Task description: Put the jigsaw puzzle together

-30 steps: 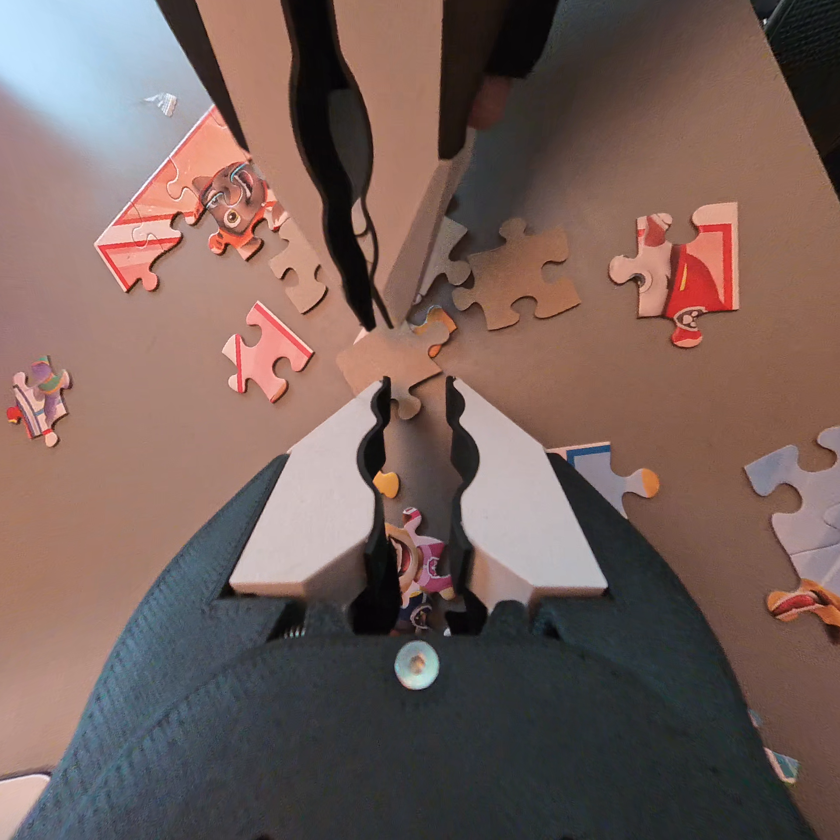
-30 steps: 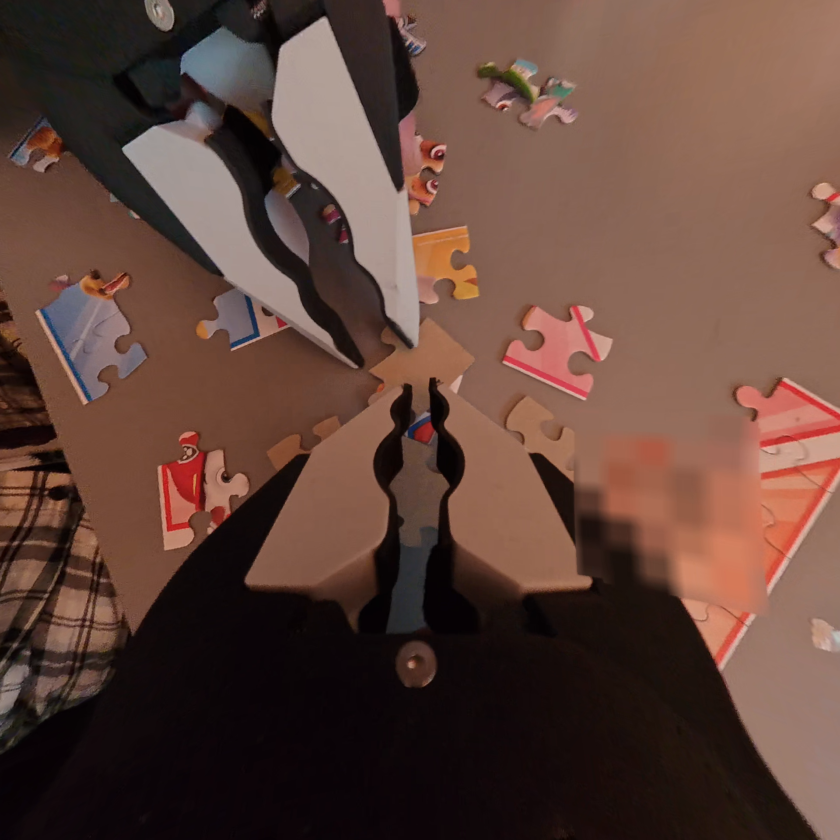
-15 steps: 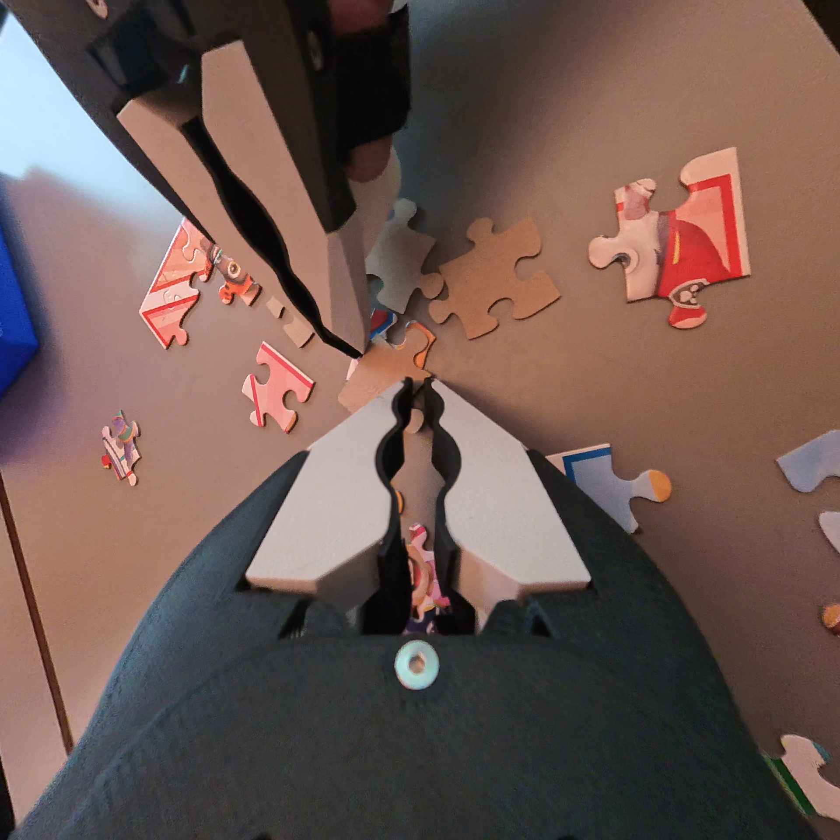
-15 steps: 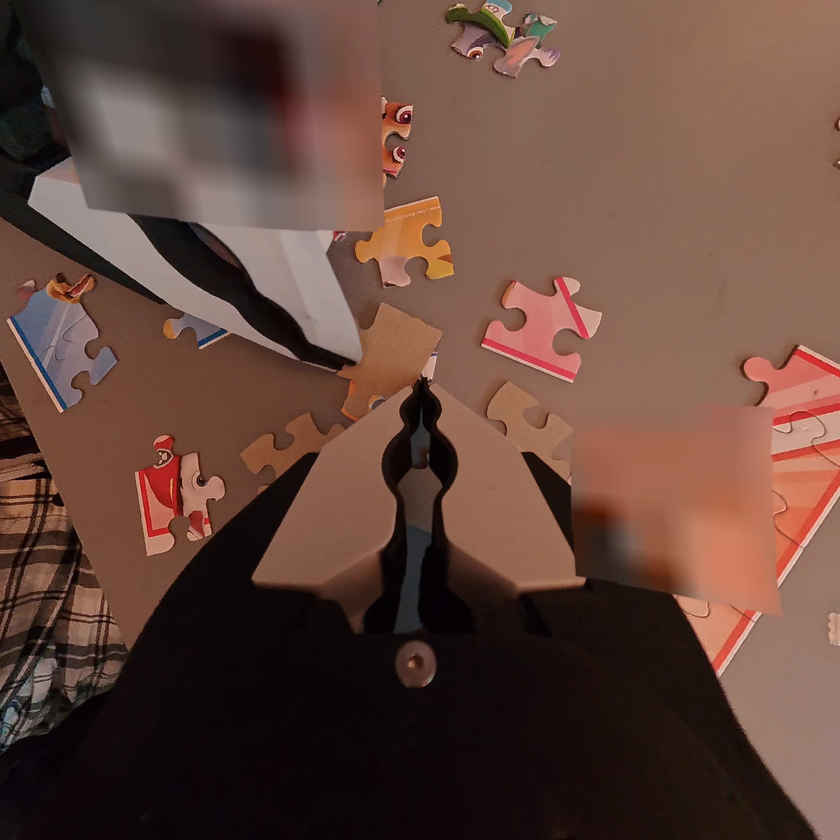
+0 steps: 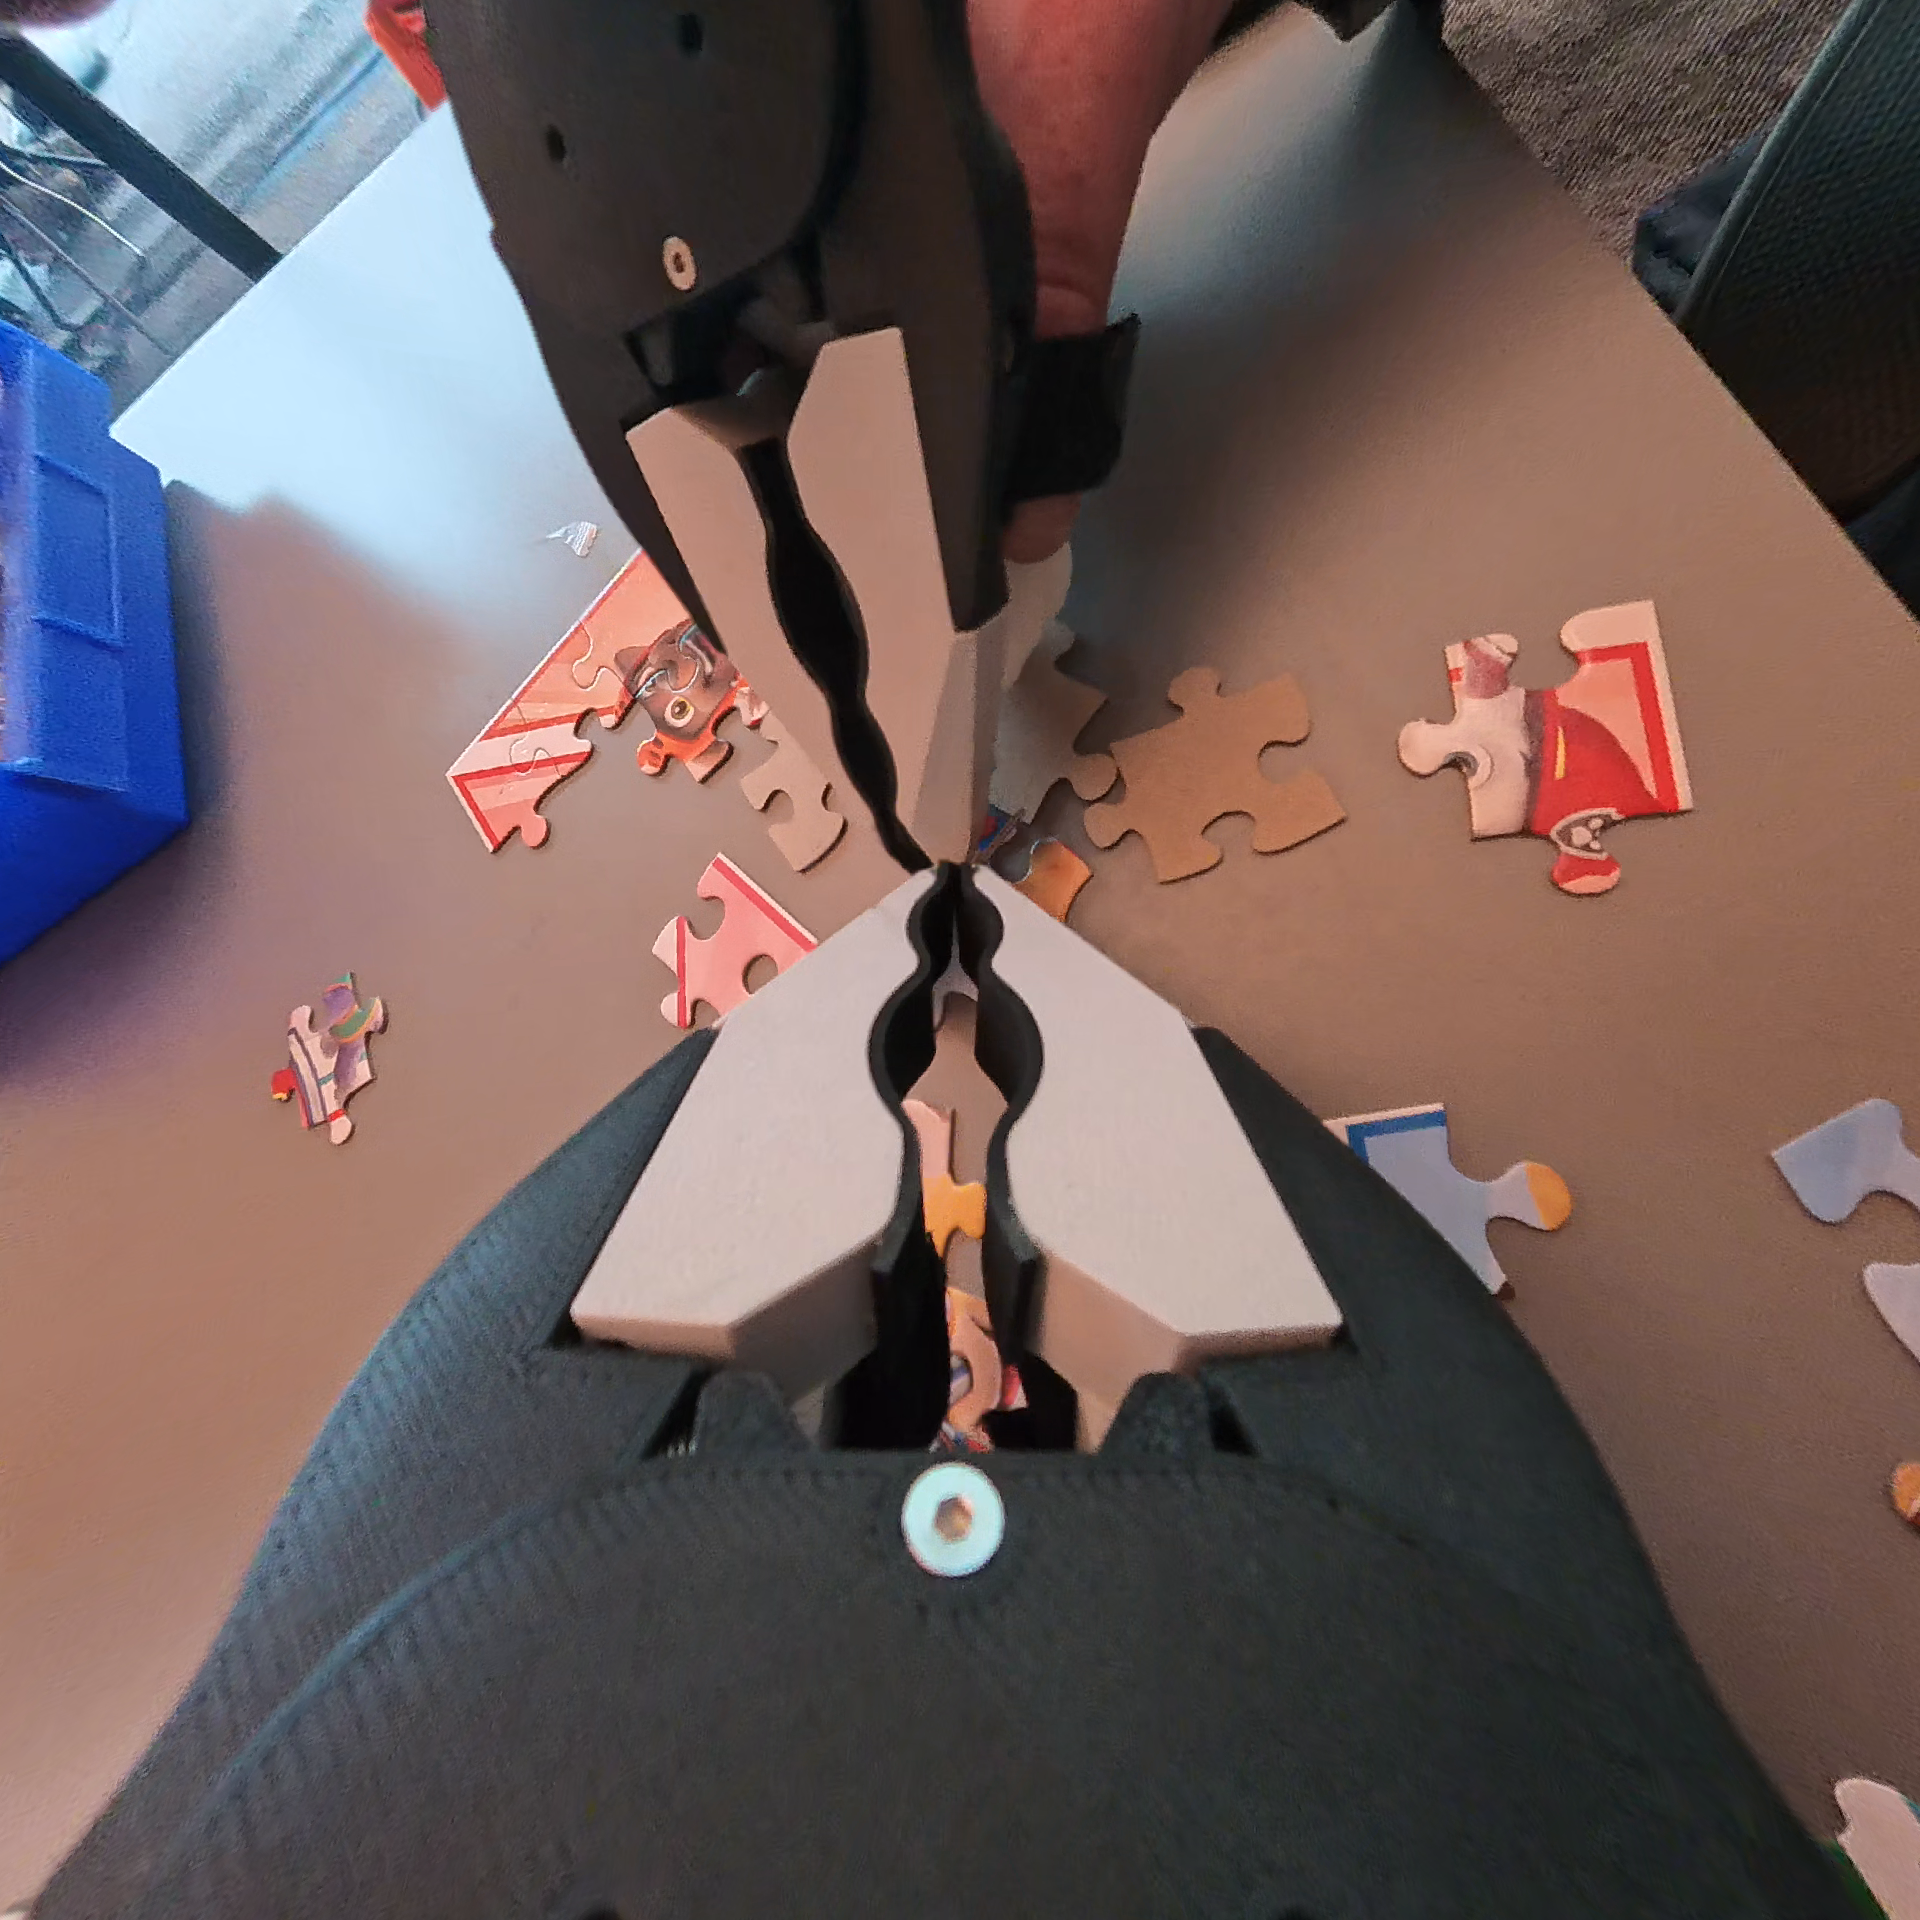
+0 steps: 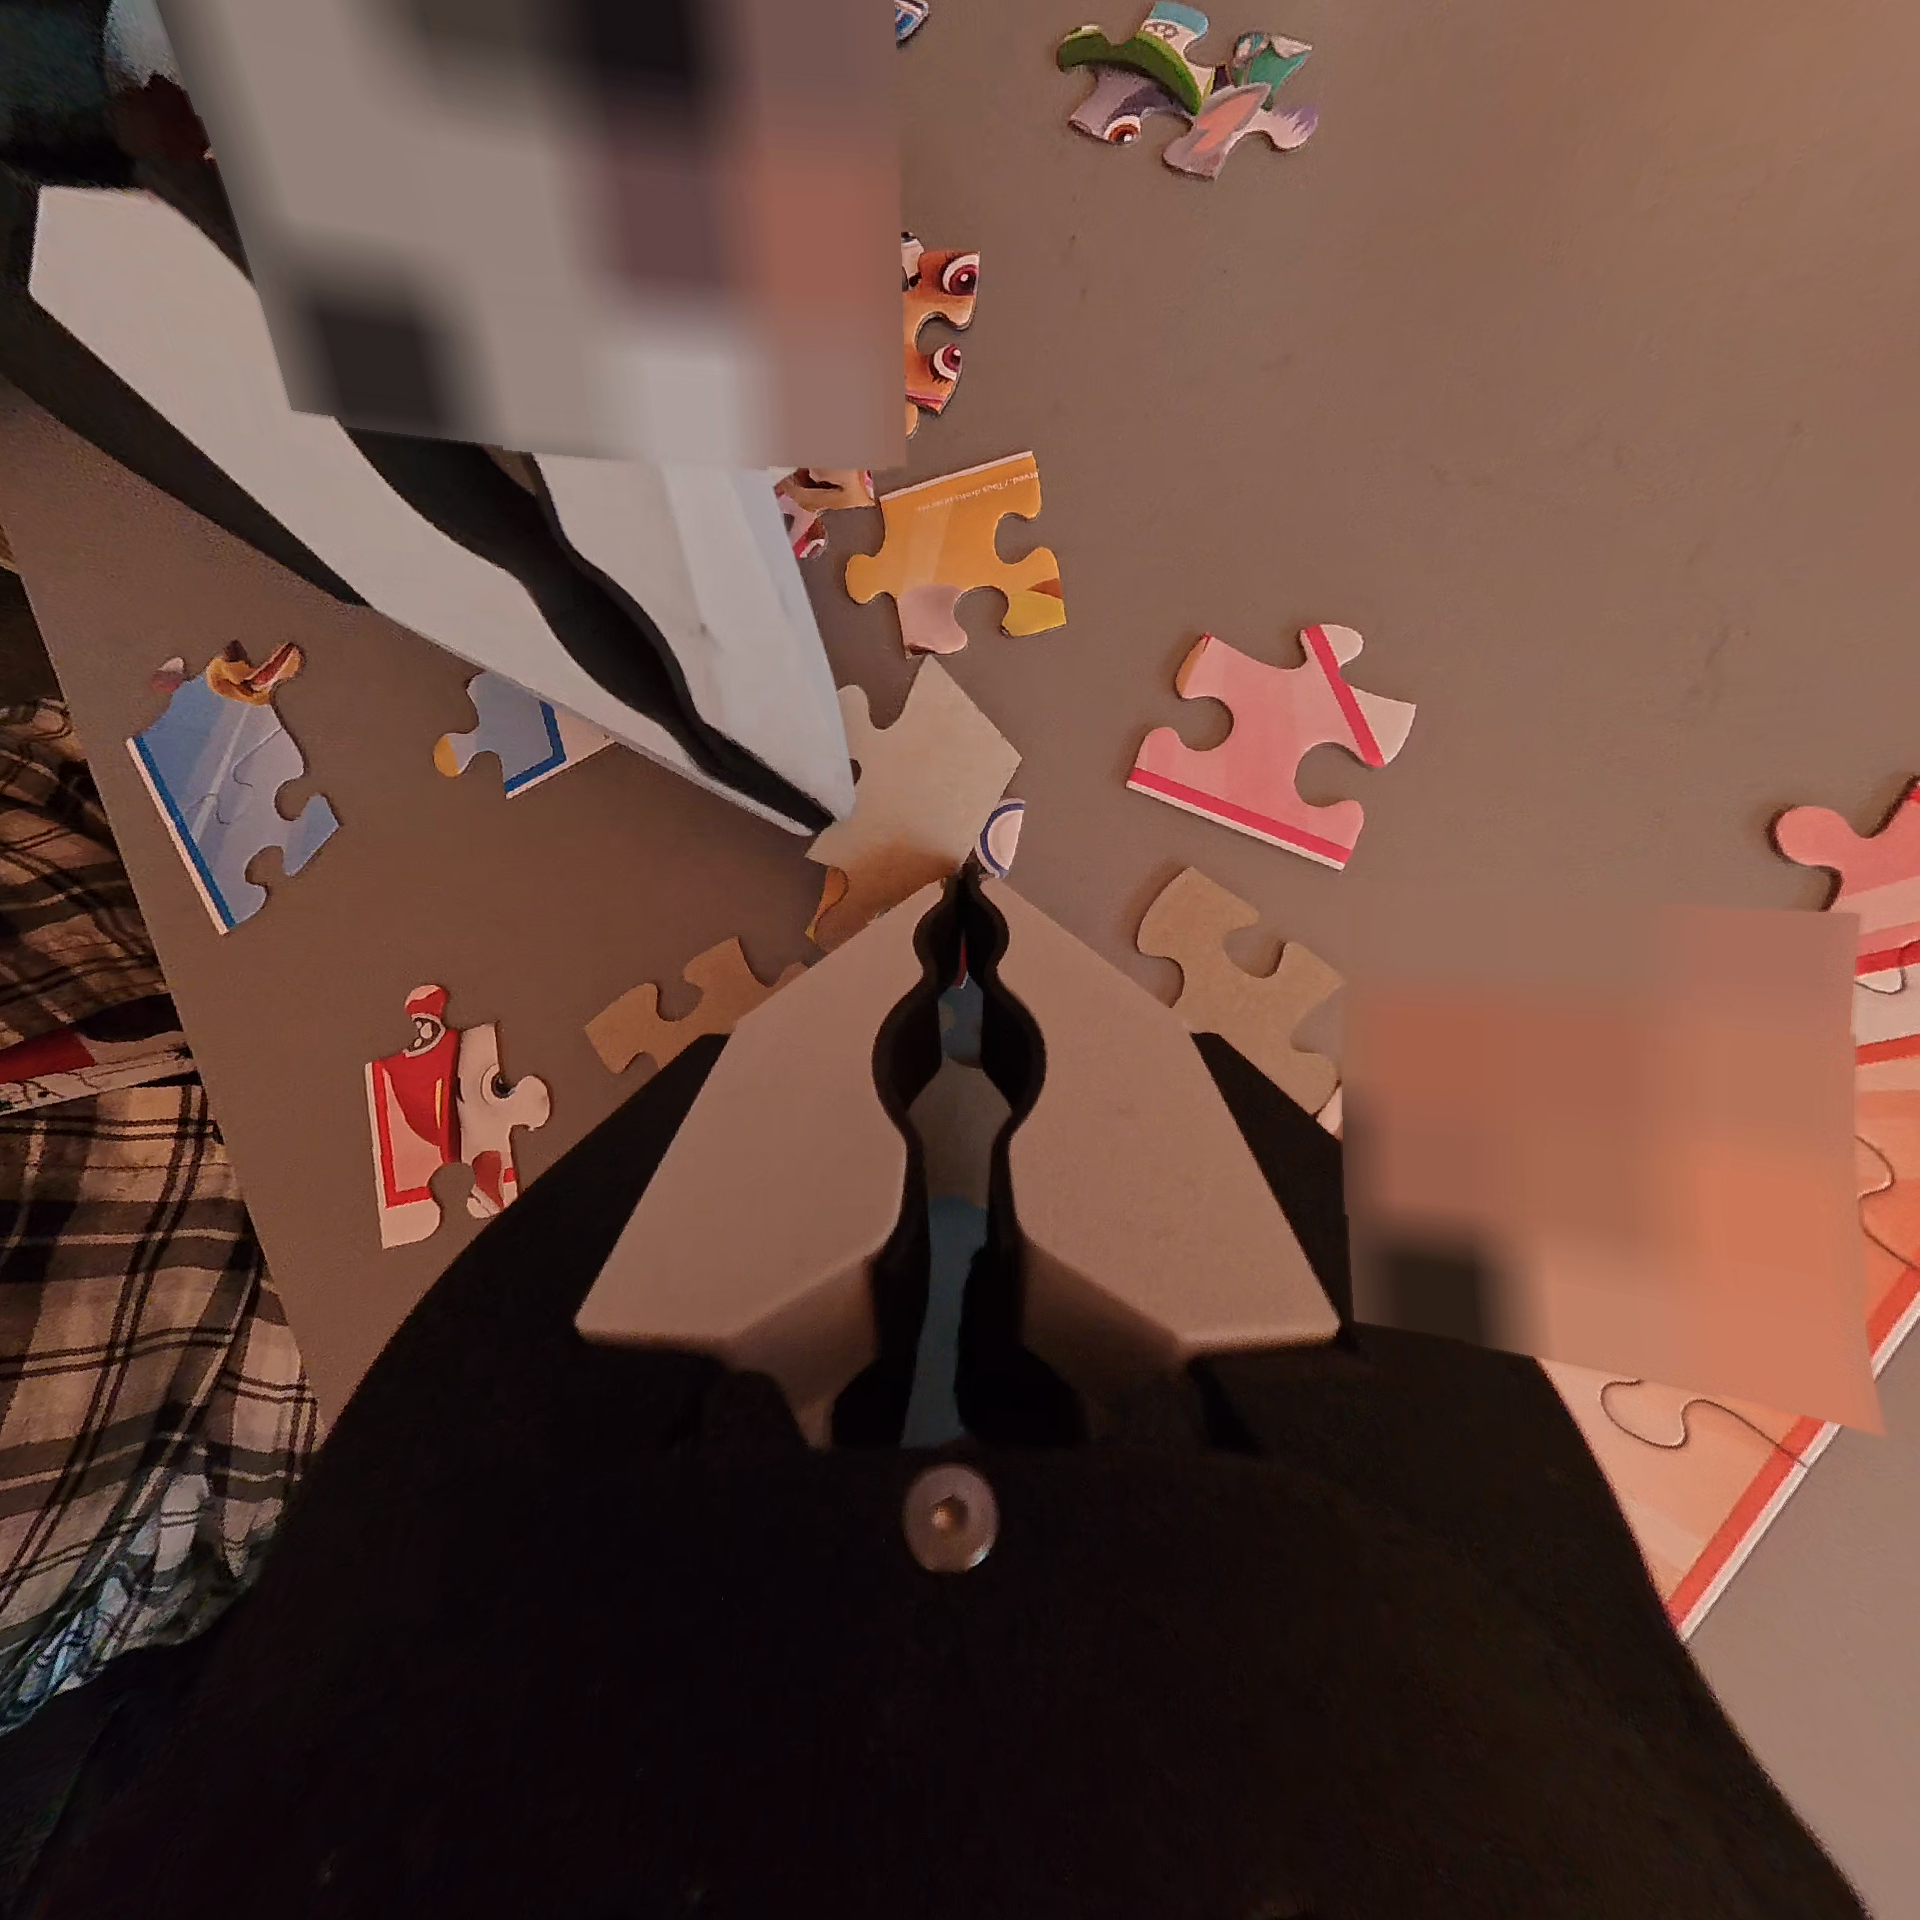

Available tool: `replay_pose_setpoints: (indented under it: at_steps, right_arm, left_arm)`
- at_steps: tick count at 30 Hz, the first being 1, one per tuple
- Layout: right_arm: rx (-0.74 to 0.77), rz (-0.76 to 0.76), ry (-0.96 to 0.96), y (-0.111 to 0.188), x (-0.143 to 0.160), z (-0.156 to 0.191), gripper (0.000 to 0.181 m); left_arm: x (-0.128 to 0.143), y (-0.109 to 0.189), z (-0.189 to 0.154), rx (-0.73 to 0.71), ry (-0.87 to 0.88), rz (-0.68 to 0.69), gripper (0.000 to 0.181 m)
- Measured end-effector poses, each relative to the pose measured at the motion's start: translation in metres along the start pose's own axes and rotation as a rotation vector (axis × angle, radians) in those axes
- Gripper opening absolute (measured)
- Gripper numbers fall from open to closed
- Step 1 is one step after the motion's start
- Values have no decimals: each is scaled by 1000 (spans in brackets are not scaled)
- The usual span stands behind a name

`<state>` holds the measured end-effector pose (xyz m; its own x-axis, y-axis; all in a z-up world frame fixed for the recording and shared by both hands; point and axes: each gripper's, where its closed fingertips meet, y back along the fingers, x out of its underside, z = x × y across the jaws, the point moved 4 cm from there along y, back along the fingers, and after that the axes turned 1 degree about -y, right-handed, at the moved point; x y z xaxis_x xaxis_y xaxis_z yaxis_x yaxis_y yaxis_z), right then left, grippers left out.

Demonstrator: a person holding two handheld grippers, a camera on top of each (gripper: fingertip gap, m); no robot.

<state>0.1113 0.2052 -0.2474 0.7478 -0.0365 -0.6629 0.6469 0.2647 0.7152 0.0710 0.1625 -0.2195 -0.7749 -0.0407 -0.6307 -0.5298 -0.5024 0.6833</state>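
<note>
My left gripper (image 5: 951, 883) has its jaws closed, tips together with only the wavy slit between them; my right gripper (image 6: 961, 883) is pinched to the same narrow slit; the two meet tip to tip over the middle of the grey surface (image 5: 1351, 1018).

Between them is a face-down puzzle piece (image 6: 930, 769), plain card side up; in the right wrist view my right jaws close on its near edge, and my left tips touch its left corner; whether the left jaws actually pinch the card I cannot tell, since my own fingers hide it in the left wrist view.

Just beside that piece lies a pink piece with a red stripe (image 6: 1273, 743), and beyond it a yellow piece (image 6: 961, 556); a brown face-down piece (image 5: 1210, 774) sits near my right fingers; a red and white piece (image 5: 1548, 743) lies farther toward the surface's right edge in the left wrist view.

A joined section with a red border (image 5: 582, 717) rests toward the far left of the surface; a blue bin (image 5: 73, 644) stands at the left edge.
</note>
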Motion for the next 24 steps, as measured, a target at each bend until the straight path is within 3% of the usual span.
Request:
replay_pose_setpoints:
  at_steps: [8,12,16,19,21,24]
  right_arm:
    - [27,-46,-12,15,3,-6,3]
    - [10,-107,-23,29,0,-5,12]
    - [50,-42,24,18,5,-5,28]
    - [126,-30,84,11,2,-8,26]
    - [156,-45,119,10,-2,-8,8]
    - [139,-61,91,13,-4,-9,0]
  left_arm:
    - [-1,-8,16,108,177,6,0]
    - [7,-19,16,157,225,57,0]
    - [5,-21,21,170,264,25,0]
    - [-2,-19,24,179,278,4,0]
    - [-5,-18,27,185,293,-3,0]
    - [-6,-13,34,198,350,-16,0]
